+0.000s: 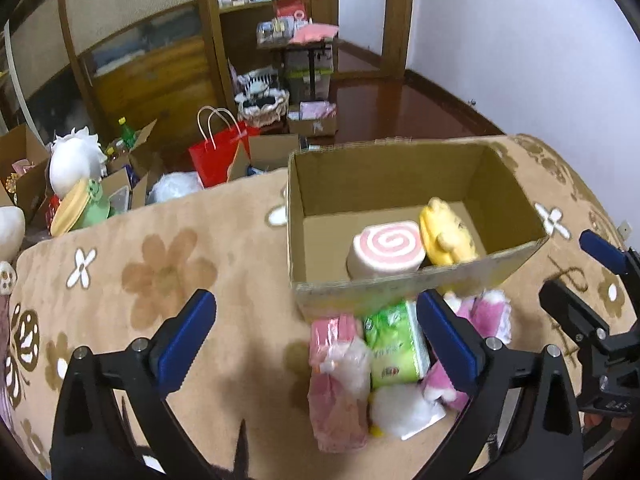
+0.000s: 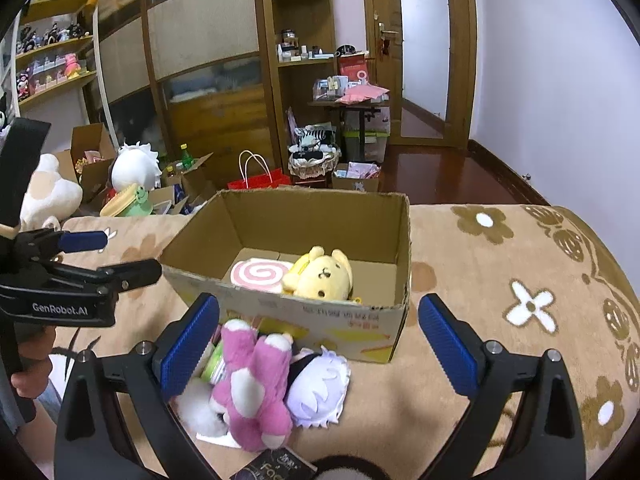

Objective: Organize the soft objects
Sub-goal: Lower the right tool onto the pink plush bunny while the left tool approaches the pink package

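Note:
An open cardboard box (image 1: 400, 184) (image 2: 320, 216) stands on the blanket. Inside it lie a pink swirl roll plush (image 1: 384, 250) (image 2: 260, 274) and a yellow bear plush (image 1: 448, 236) (image 2: 324, 276). A heap lies against the box's near wall: a pink packet (image 1: 332, 360), a green tissue pack (image 1: 394, 344), a pink plush (image 2: 252, 392), a pale-haired plush (image 2: 320, 388) and a white fluffy toy (image 1: 400, 408). My left gripper (image 1: 315, 298) (image 2: 120, 256) hangs open over the heap's left half. My right gripper (image 2: 319, 301) (image 1: 580, 272) is open above its right half. Neither pad touches anything.
A tan flower-patterned blanket (image 1: 160, 280) covers the surface. Beyond its far edge the floor holds a red paper bag (image 1: 216, 156), open cartons, a large white plush (image 1: 74, 160) and wooden shelving. A dark book (image 2: 276, 468) lies at the near edge. A hand (image 2: 28, 384) grips the left handle.

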`<state>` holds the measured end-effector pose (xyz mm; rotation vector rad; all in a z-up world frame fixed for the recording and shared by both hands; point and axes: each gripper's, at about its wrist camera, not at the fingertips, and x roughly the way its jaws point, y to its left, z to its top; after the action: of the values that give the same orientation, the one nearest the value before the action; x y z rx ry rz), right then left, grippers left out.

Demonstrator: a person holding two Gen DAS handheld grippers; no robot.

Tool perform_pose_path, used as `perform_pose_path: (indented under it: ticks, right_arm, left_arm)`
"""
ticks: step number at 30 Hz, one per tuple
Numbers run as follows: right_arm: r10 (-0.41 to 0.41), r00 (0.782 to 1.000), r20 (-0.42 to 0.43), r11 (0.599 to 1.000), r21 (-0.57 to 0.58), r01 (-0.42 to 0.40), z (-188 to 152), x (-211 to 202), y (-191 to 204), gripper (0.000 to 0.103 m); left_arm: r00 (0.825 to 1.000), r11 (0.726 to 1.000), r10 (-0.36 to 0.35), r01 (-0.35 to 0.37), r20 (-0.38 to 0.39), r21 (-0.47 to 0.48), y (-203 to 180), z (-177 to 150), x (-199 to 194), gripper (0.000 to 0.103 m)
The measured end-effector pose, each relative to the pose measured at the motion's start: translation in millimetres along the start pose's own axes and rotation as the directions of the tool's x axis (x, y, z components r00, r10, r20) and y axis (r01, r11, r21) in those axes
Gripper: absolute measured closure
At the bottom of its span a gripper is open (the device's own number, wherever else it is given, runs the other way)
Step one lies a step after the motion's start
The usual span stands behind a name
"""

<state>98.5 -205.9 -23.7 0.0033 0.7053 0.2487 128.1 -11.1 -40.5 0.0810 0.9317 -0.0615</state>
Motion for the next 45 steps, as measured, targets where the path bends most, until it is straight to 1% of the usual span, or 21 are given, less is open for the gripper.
perform_pose_path:
  ticks: [2, 5, 7, 12, 14, 17, 20, 28, 31, 33, 35, 37, 45]
  right_arm:
    - [0.014, 1.0, -0.019, 1.0, 0.007, -0.014, -6, 2, 2, 0.0]
    - [0.032, 0.998, -0.056, 0.999, 0.019, -0.031, -13, 8, 4, 0.0]
    - [0.036, 0.996, -0.077, 0.999, 0.011, -0.036, -18, 13, 7, 0.0]
    - [0.035, 0.995, -0.093, 0.999, -0.017, -0.037, -23, 21, 13, 0.0]
    - [0.038, 0.994, -0.102, 0.999, -0.02, -0.04, -25, 26, 14, 0.0]
    - [0.045, 0.992, -0.118, 0.999, -0.025, -0.048, -27, 34, 15, 0.0]
    - [0.049, 0.99, -0.13, 0.998, -0.037, -0.054, -29, 41, 18, 0.0]
    - [0.047, 0.99, -0.136, 0.997, -0.055, -0.055, -32, 50, 25, 0.0]
    - [0.053, 0.989, -0.14, 0.996, -0.063, -0.063, -31, 52, 28, 0.01]
    - [0.066, 0.986, -0.156, 0.995, -0.069, -0.078, -31, 54, 28, 0.011]
    - [0.075, 0.985, -0.156, 0.994, -0.072, -0.087, -33, 56, 29, 0.016]
    - [0.077, 0.984, -0.16, 0.993, -0.076, -0.09, -34, 56, 30, 0.018]
    - [0.064, 0.983, -0.174, 0.993, -0.087, -0.08, -35, 64, 28, 0.019]
  left_arm:
    - [1.0, 1.0, -0.001, 0.001, -0.019, 0.004, 1, -3, 6, 0.003]
    - [0.998, 1.0, -0.03, 0.029, -0.061, -0.011, 1, -7, 15, 0.003]
    - [0.996, 0.999, -0.03, 0.029, -0.088, -0.016, 1, -10, 23, 0.003]
    - [0.986, 0.998, -0.039, 0.031, -0.164, -0.05, 4, -17, 45, 0.003]
    - [0.985, 0.998, -0.032, 0.021, -0.173, -0.064, 6, -17, 49, 0.003]
    - [0.98, 0.998, -0.026, 0.015, -0.197, -0.058, 6, -16, 58, 0.003]
    - [0.974, 0.997, -0.038, 0.023, -0.225, -0.068, 8, -17, 67, 0.003]
    - [0.965, 0.993, -0.046, 0.015, -0.257, -0.119, 14, -21, 83, 0.003]
    - [0.961, 0.993, -0.046, 0.014, -0.271, -0.12, 15, -23, 89, 0.003]
    - [0.959, 0.993, -0.049, 0.017, -0.279, -0.117, 14, -23, 92, 0.003]
    - [0.958, 0.994, -0.049, 0.018, -0.282, -0.11, 13, -23, 94, 0.003]
    - [0.958, 0.994, -0.047, 0.018, -0.283, -0.105, 13, -22, 96, 0.003]
    - [0.952, 0.996, -0.041, 0.016, -0.303, -0.084, 4, -25, 101, 0.003]
